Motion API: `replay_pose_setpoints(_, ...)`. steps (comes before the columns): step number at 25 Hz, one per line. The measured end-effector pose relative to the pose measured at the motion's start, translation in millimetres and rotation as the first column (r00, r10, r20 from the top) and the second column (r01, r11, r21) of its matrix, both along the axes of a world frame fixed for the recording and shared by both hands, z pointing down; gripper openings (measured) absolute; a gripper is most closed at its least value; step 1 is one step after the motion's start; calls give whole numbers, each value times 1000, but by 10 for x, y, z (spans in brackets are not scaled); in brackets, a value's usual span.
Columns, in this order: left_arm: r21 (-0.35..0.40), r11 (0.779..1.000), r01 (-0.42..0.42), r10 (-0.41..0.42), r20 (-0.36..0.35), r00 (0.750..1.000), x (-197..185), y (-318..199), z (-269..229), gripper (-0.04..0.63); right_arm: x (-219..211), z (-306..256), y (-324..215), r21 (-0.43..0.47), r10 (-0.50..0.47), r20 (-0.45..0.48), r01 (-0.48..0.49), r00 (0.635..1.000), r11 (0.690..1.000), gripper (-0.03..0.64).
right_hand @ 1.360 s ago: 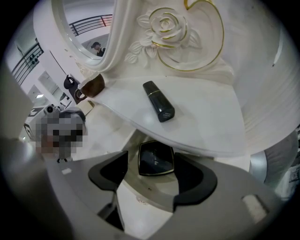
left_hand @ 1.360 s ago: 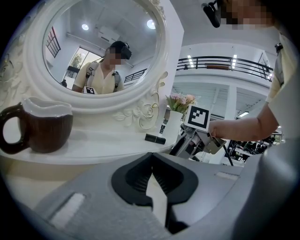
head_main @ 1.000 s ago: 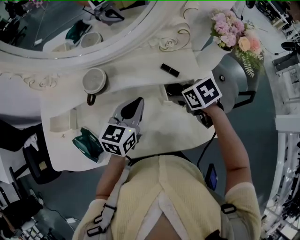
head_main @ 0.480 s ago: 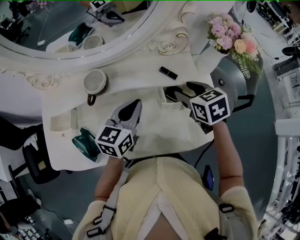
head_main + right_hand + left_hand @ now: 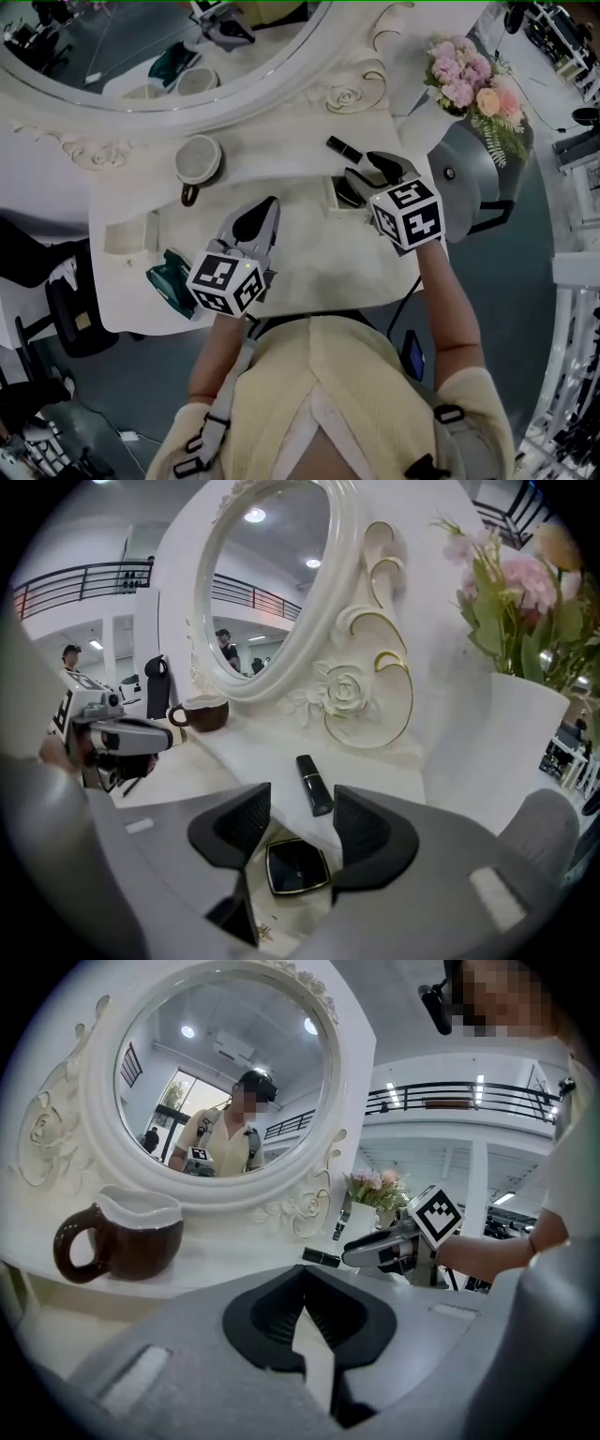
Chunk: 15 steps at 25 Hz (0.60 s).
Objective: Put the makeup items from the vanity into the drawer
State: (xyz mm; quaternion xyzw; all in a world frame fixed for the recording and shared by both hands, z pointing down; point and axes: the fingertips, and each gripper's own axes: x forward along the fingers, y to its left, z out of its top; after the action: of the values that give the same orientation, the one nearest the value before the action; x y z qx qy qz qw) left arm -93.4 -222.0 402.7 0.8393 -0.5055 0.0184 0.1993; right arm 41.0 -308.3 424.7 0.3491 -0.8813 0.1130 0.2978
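Right gripper (image 5: 373, 169) hovered above the small open white drawer (image 5: 330, 192). Its jaws stood partly apart and had just been closing, with nothing gripped. A square black compact with a gold edge (image 5: 298, 866) showed through the gap, but it lay flat in the drawer below, clear of the pads. 1 slim black lipstick tube (image 5: 342, 147) lay on its side on the white vanity shelf (image 5: 281, 141), just ahead of the right jaws and a step above the drawer. Its long axis ran roughly along the gripper's pointing line, skewed slightly, near end toward the jaws. Finish glossy black with a thin band near the middle. Left gripper (image 5: 261, 220), jaws closed together and empty, sat well apart over the lower tabletop, so the right looked the nearer hand for the pickup.
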Motion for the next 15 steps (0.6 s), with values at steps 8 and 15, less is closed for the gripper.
replay_pose_setpoints(8,7,1000,25,-26,12,1000,-67,19,-10,-5,-113,113,-187,-7,-12,-39,12,999,1000,204)
replay_pose_setpoints(15,4,999,41,-41,12,999,-108,27,-4,-5,-149,257,-299,-38,-11,-76,8,997,999,181)
